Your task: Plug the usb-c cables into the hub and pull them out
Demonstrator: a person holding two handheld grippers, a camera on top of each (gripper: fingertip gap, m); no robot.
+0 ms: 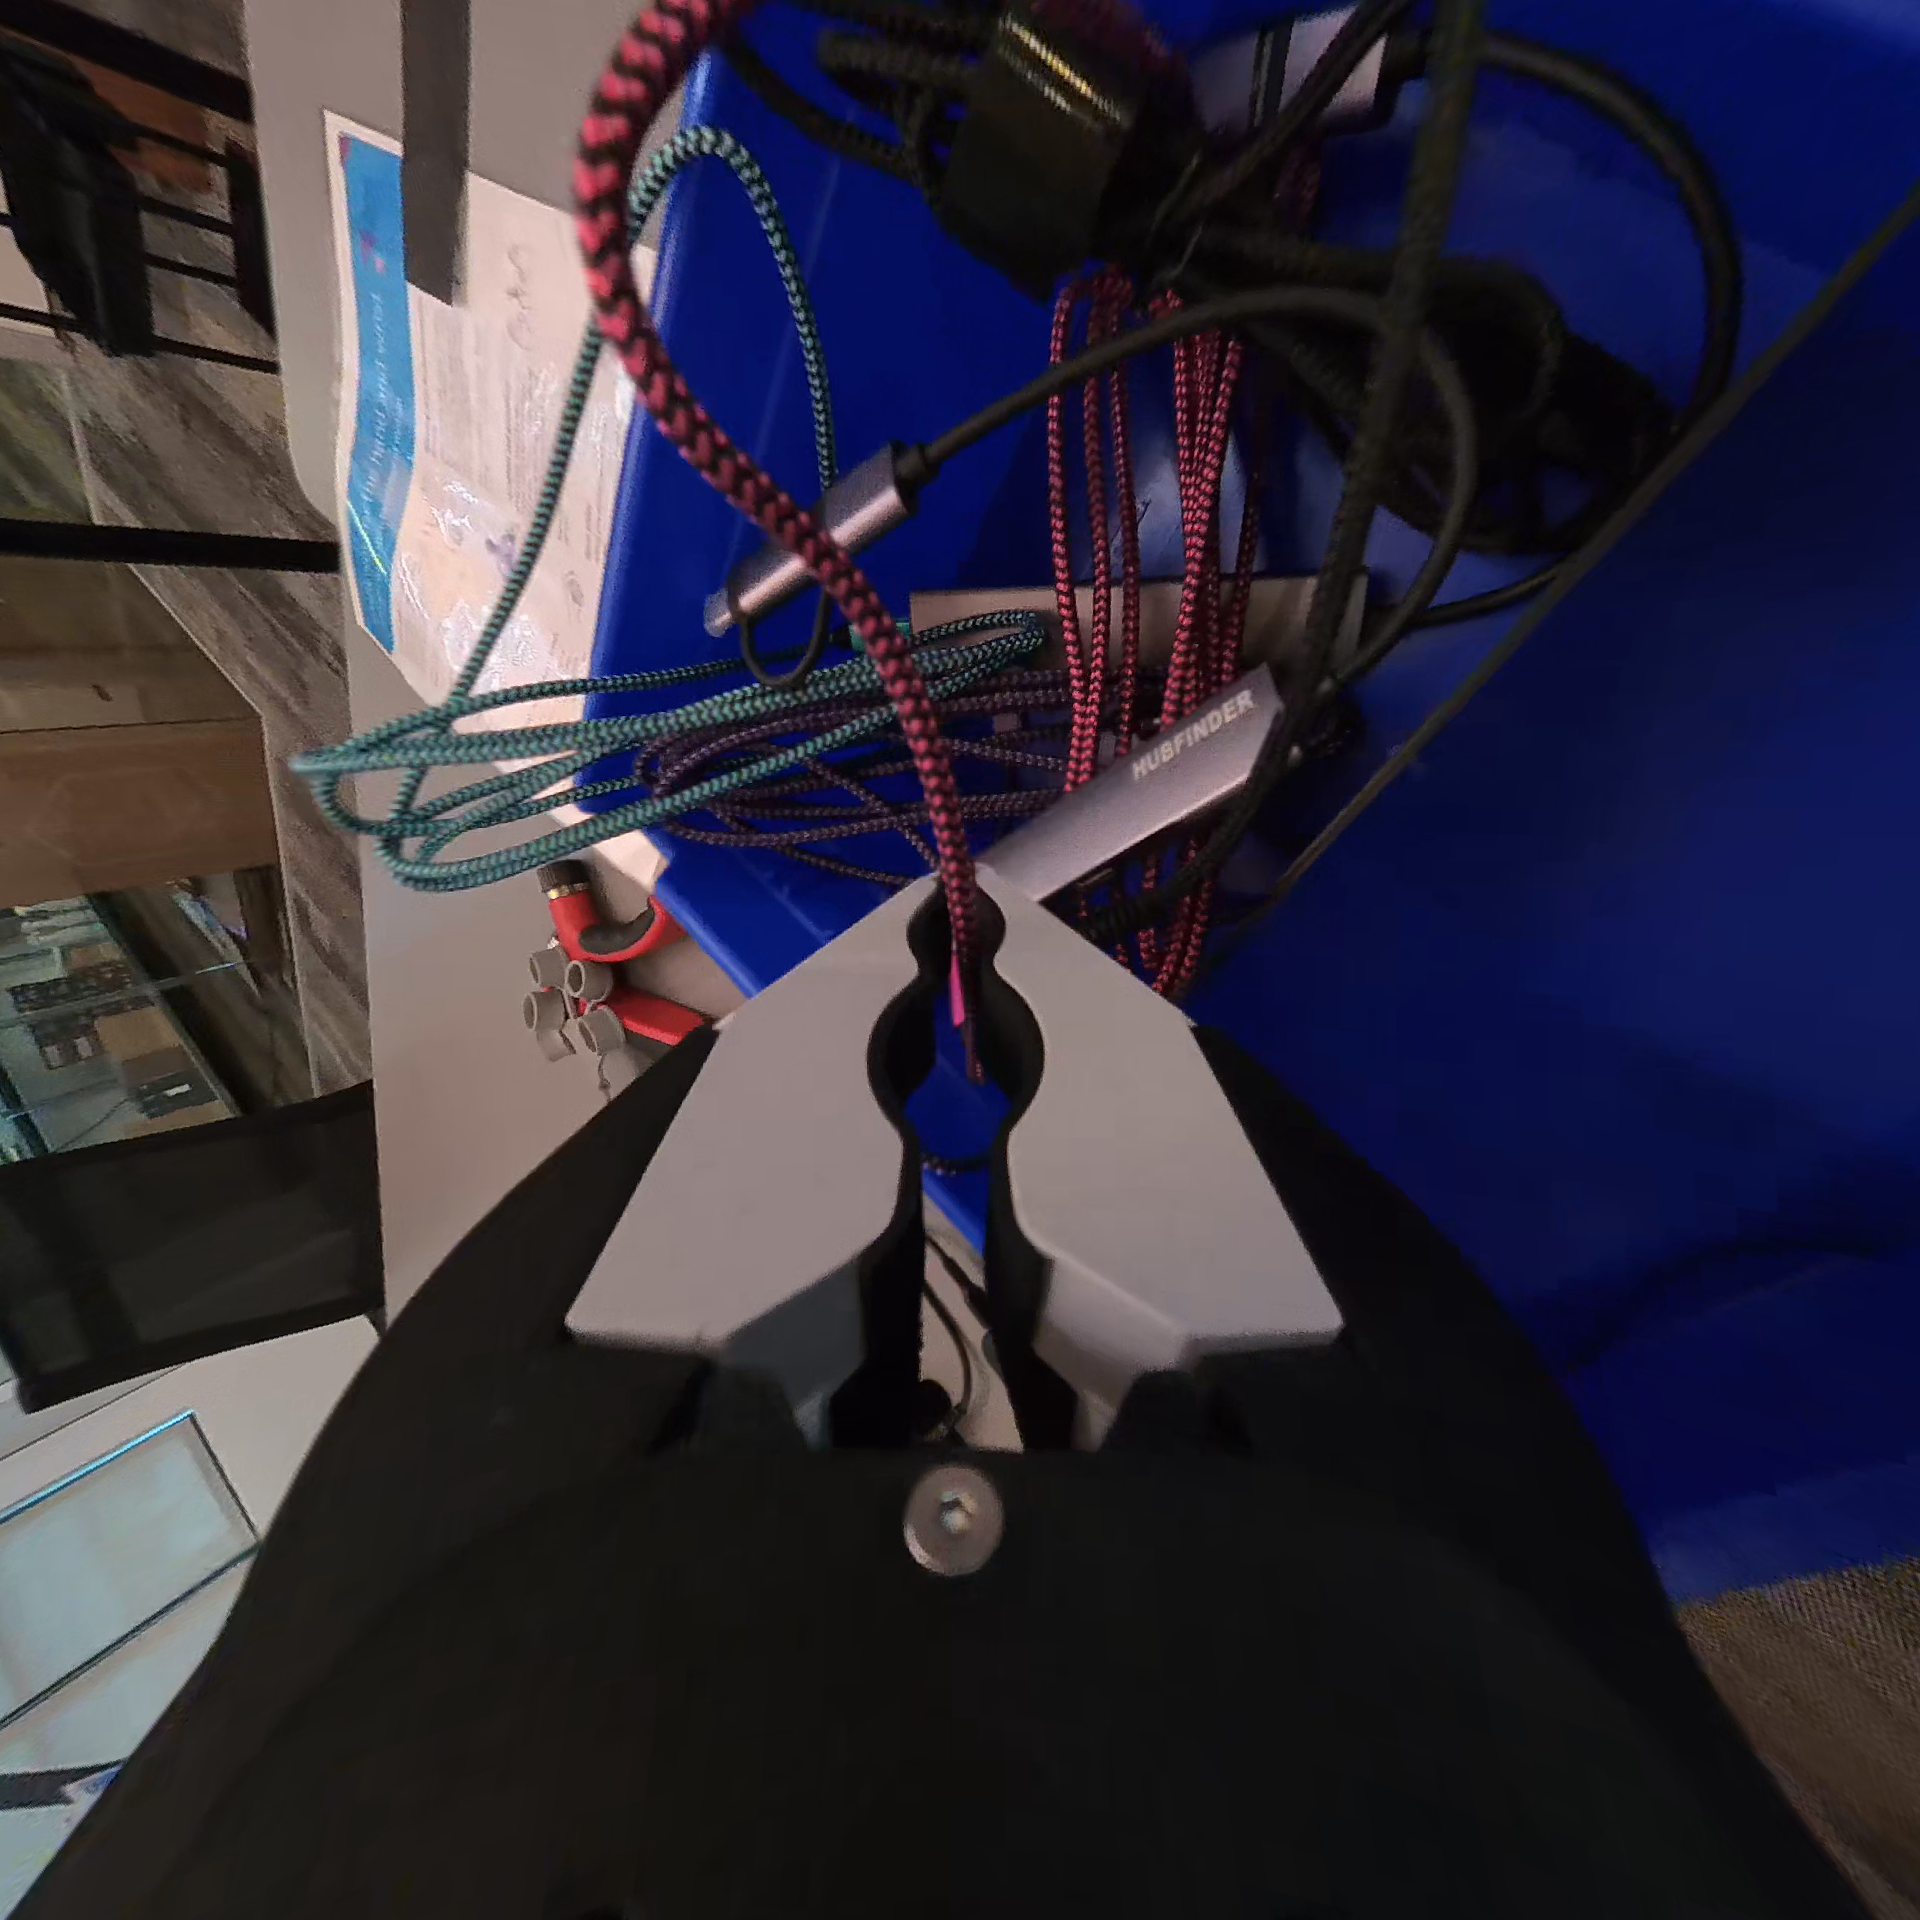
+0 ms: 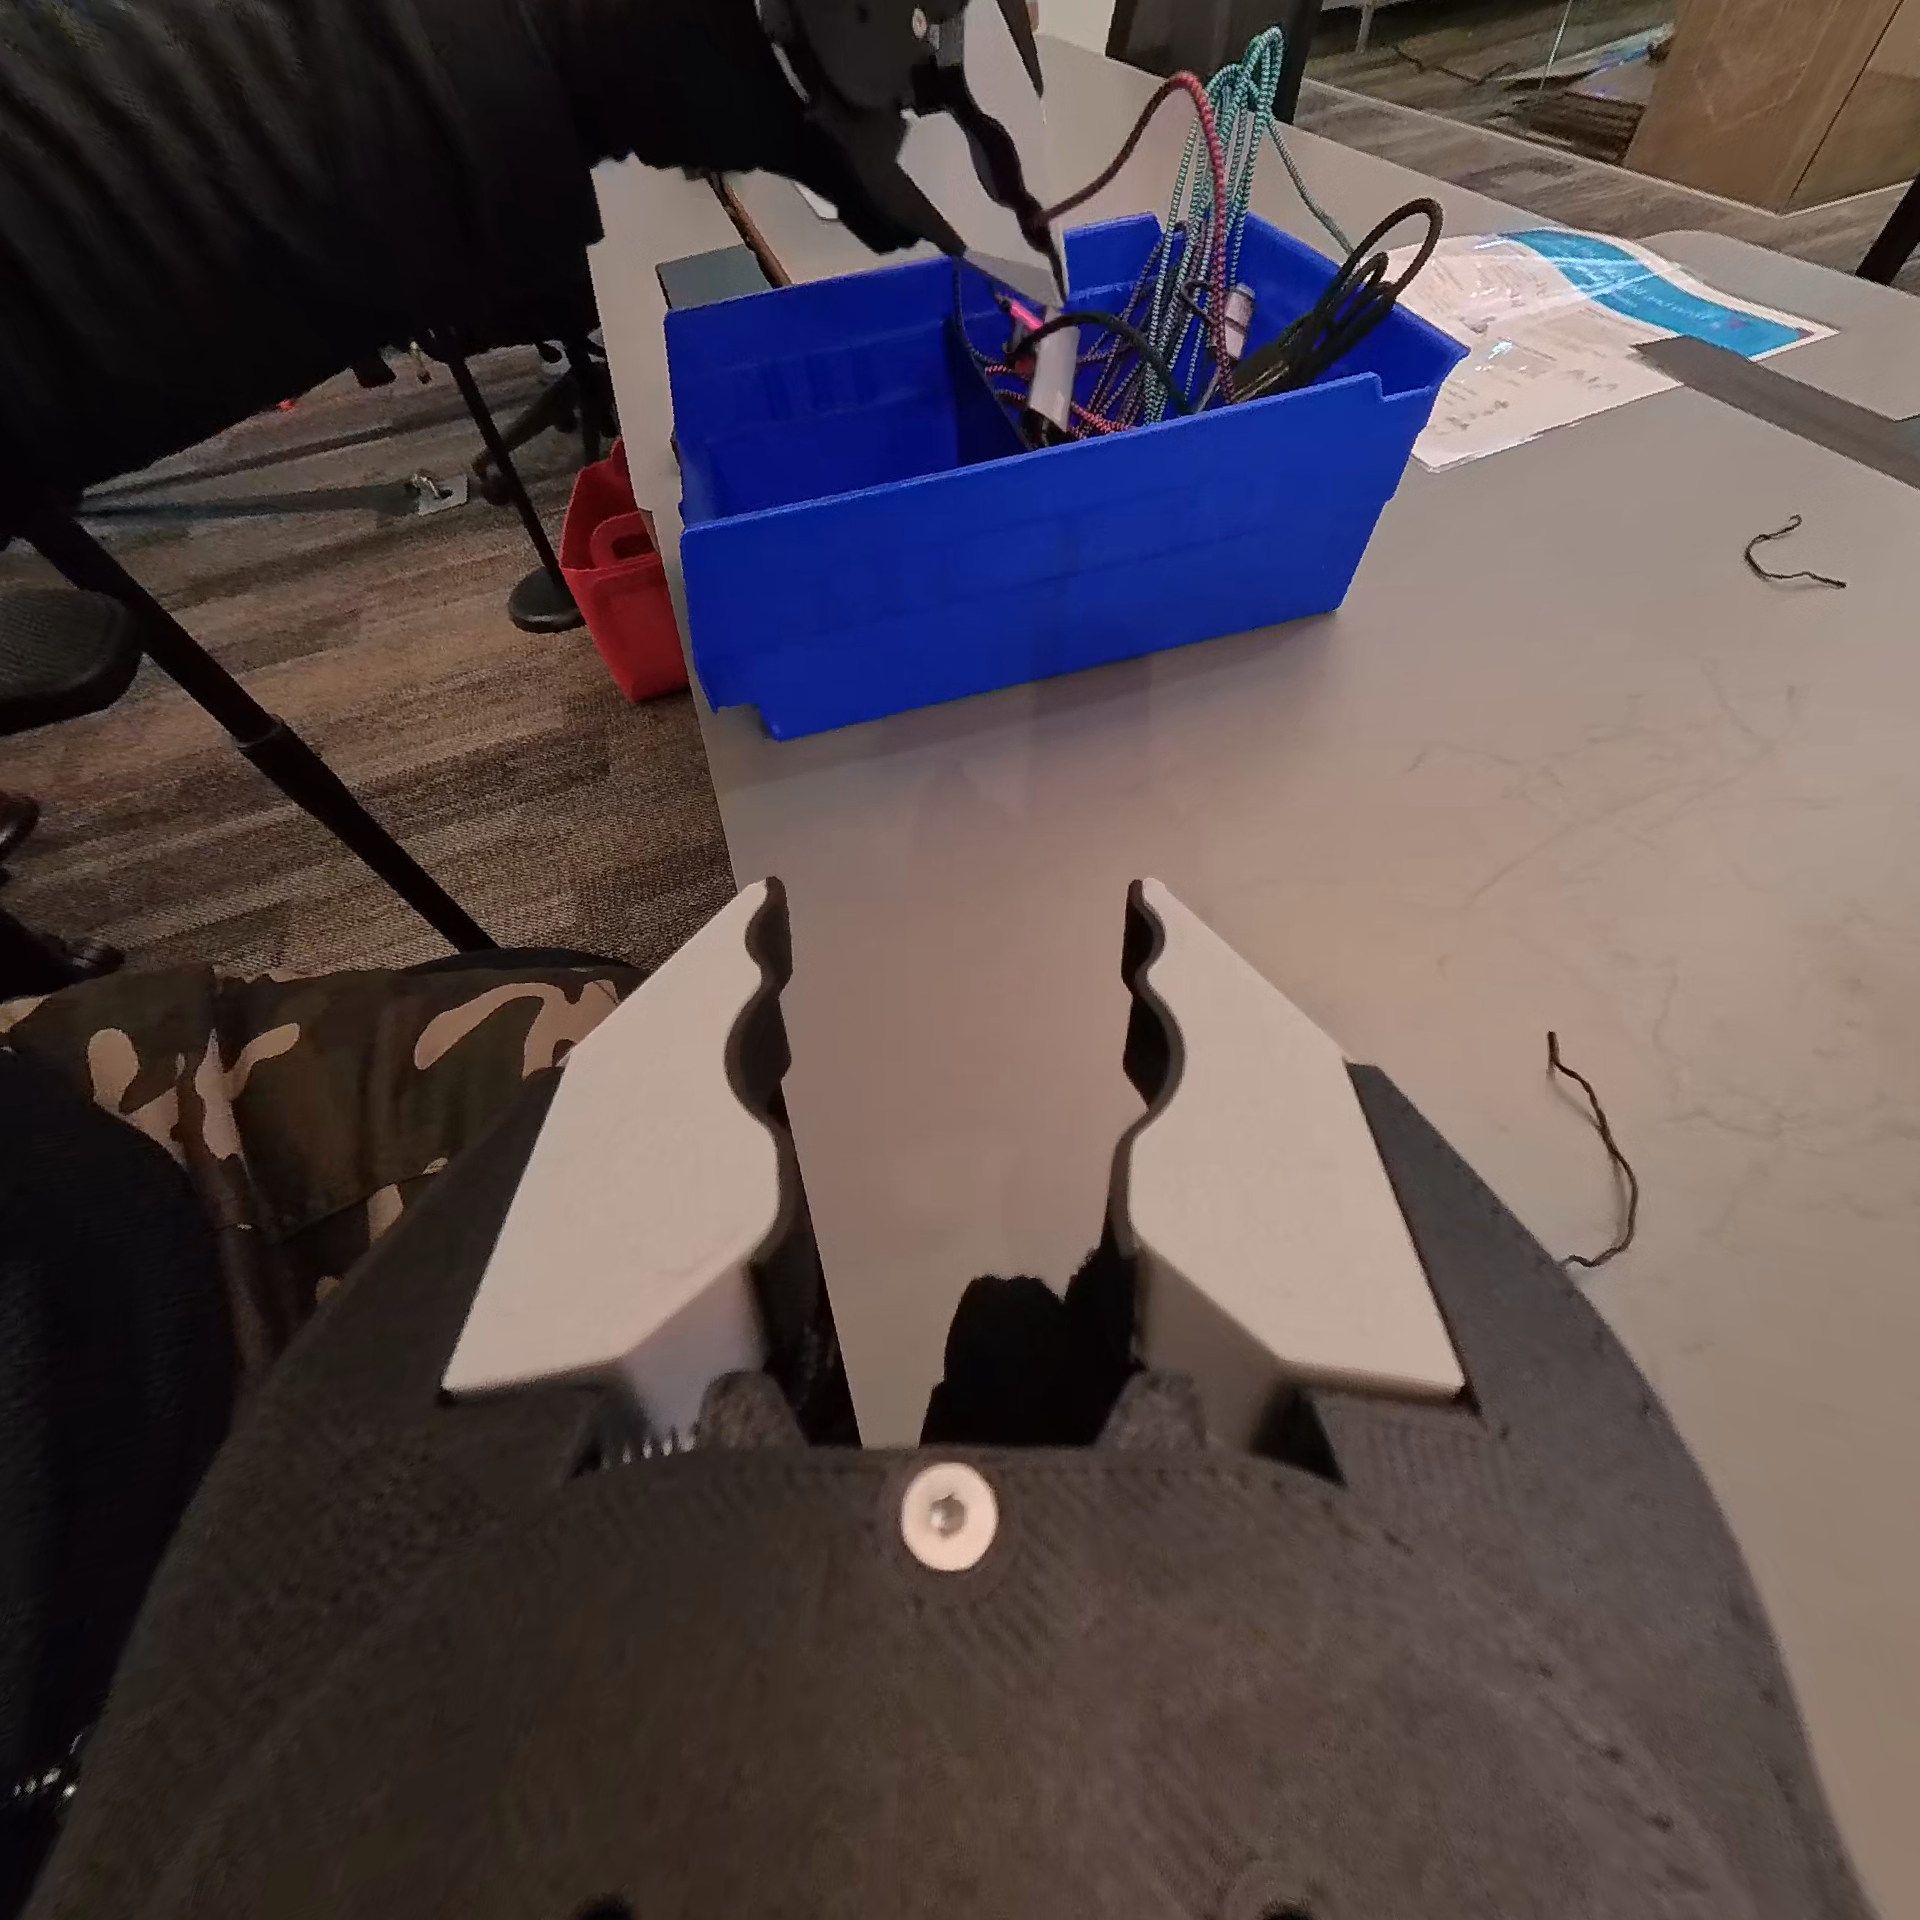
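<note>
left gripper (image 1: 961, 935) fingers are pressed together at the tips, pinching the pink-and-black braided cable (image 1: 717, 436) just behind its pink plug end (image 1: 966, 1023), which lies in the scalloped gap between the fingers. from the pinch point the cable runs up and away, then arcs over the blue bin (image 1: 1558, 831). grey hub (image 1: 1153, 790) lies tilted inside the bin, just beyond the fingertips, among loops of pink-and-black cable, a purple braided cable (image 1: 790, 790) and black cords (image 1: 1455, 343). a teal braided cable (image 1: 499, 769) spills over the bin rim toward a printed sheet (image 1: 468, 436) on the table. a second grey connector (image 1: 821, 551) on a thin black lead hangs above the hub. whether any plug sits in a hub port cannot be told.

right gripper (image 2: 954, 904) fingers are spread wide with nothing between them, above the bare grey table (image 2: 1455, 831), well apart from the bin. in the right wrist view the blue bin (image 2: 1039, 582) stands near the table's far left edge, with the left gripper (image 2: 1023, 239) above it and the hub (image 2: 1051, 379) standing tilted among the cables below. a red container (image 2: 613, 582) sits beside the bin past the table edge. two dark thread scraps (image 2: 1590, 1153) lie on the table to the right.
</note>
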